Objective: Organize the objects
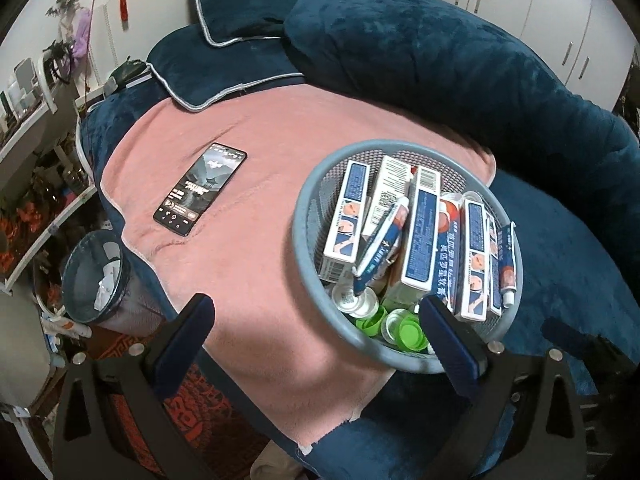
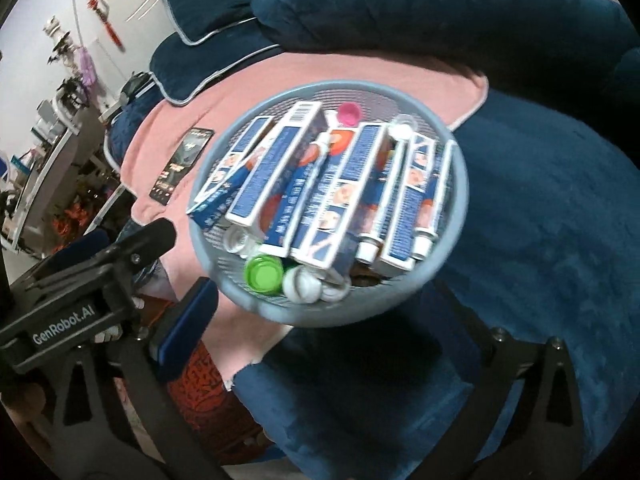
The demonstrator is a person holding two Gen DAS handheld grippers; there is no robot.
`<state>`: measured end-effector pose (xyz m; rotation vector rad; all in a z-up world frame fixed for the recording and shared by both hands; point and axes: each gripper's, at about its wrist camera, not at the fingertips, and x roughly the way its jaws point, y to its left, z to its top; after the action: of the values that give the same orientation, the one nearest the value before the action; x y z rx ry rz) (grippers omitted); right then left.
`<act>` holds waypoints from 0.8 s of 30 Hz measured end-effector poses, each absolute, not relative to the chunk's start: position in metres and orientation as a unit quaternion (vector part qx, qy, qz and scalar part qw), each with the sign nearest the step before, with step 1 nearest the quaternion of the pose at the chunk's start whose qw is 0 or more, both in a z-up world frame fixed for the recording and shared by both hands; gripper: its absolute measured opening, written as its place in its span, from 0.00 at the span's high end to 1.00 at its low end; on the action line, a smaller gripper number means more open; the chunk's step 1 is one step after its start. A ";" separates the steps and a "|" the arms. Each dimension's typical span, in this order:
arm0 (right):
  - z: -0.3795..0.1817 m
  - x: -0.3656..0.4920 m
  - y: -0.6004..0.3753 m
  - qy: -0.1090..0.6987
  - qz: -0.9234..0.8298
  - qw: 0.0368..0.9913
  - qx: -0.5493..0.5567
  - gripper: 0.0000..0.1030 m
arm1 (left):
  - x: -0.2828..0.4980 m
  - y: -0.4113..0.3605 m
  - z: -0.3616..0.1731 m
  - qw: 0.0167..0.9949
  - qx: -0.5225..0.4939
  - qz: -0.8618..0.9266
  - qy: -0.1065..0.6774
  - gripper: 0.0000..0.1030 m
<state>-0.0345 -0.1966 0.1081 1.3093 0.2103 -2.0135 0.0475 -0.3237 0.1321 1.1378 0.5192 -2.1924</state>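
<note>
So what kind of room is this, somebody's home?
Most likely a bedroom in a home: a bed with dark blue pillows, a pink blanket spread over the bedding, white wardrobe doors behind it, and a small bin beside the bed.

Home bedroom, bed with navy pillows (image 1: pixel 224 12), pink blanket (image 1: pixel 260 248), white wardrobe doors (image 1: pixel 560 12), cluttered shelves (image 1: pixel 32 200)

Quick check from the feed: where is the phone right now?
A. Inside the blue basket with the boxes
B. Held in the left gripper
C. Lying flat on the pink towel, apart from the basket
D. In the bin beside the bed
C: the phone lies face up on the pink towel, clear of the blue basket, and no gripper is touching it.
</note>
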 end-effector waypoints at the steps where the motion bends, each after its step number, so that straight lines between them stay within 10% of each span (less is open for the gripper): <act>1: 0.108 -0.035 -0.194 0.080 -0.781 0.354 0.508 0.00 | 0.047 -0.322 0.132 0.303 0.431 -0.828 0.192 0.01; 24: 0.093 -0.042 -0.096 0.038 -0.807 0.255 0.530 0.00 | 0.007 -0.226 0.148 0.225 0.455 -0.856 0.093 0.01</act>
<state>-0.0417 -0.0958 0.0934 1.4401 0.1039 -2.1923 0.0070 -0.2257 0.1478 1.2559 0.2567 -2.3620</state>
